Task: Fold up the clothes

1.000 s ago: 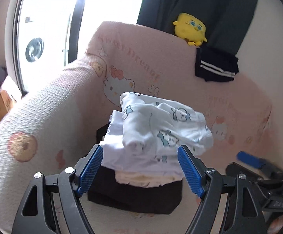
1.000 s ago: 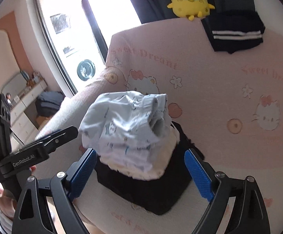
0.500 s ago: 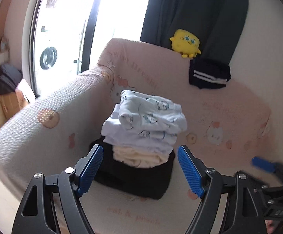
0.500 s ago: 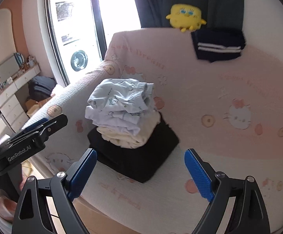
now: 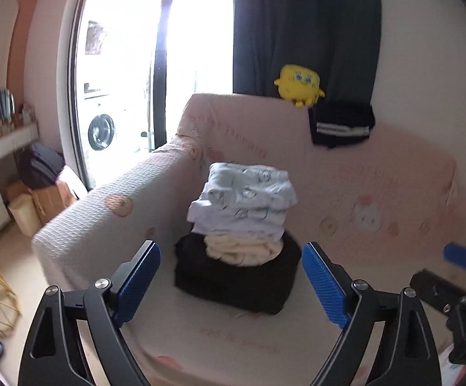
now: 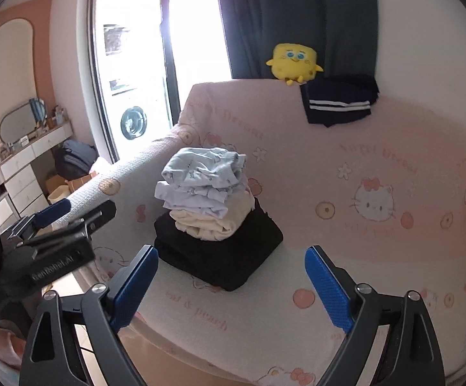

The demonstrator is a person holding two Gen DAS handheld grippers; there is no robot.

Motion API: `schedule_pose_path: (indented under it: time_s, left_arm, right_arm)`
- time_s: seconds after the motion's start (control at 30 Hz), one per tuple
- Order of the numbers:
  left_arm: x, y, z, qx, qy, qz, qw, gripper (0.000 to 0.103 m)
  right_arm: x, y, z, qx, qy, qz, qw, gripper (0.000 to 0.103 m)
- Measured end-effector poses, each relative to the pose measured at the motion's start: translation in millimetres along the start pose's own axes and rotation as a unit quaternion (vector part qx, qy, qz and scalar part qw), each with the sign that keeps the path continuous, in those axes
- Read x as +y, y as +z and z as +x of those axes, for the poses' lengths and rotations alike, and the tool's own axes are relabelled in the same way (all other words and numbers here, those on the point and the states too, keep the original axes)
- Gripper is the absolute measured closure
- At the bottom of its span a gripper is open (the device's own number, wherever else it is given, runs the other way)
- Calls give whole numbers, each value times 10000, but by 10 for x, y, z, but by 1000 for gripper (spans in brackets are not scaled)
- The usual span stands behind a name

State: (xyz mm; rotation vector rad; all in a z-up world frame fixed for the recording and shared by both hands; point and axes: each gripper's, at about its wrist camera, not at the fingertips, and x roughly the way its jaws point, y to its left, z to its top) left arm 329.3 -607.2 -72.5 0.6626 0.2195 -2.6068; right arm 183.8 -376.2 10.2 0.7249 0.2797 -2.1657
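Left gripper [image 5: 231, 276] jaws opening, nothing between them. Stack of folded clothes [image 6: 212, 207] sits on sofa [image 6: 377, 257] corner, looks finished. Right gripper [image 6: 231, 284] spread, empty. Dark garment [image 6: 339, 103] over backrest probably remains.

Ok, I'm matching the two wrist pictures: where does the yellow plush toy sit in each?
Left wrist: yellow plush toy upper right of centre, on top of the sofa back, above the striped dark garment.
Right wrist: toy upper centre-right, same perch.
Shared landmark: the folded stack on the seat.
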Motion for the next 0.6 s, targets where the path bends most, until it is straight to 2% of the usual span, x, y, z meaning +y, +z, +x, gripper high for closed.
schedule_pose_path:
  time_s: [0.17, 0.33, 0.6]
  left_arm:
    - [-69, -139, -79, 115, 98, 212, 9997, 13]
    - [-170, -242, -82, 469, 89, 435, 9979, 13]
    - [-271, -295, -104, 502, 96, 688, 9963, 13]
  right_arm:
    - [35, -127, -23, 99, 128, 89, 9998, 8]
    - [82, -177, 11, 269, 161, 62, 9995, 8]
    - [44, -238, 77, 485, 230, 166, 9984, 8]
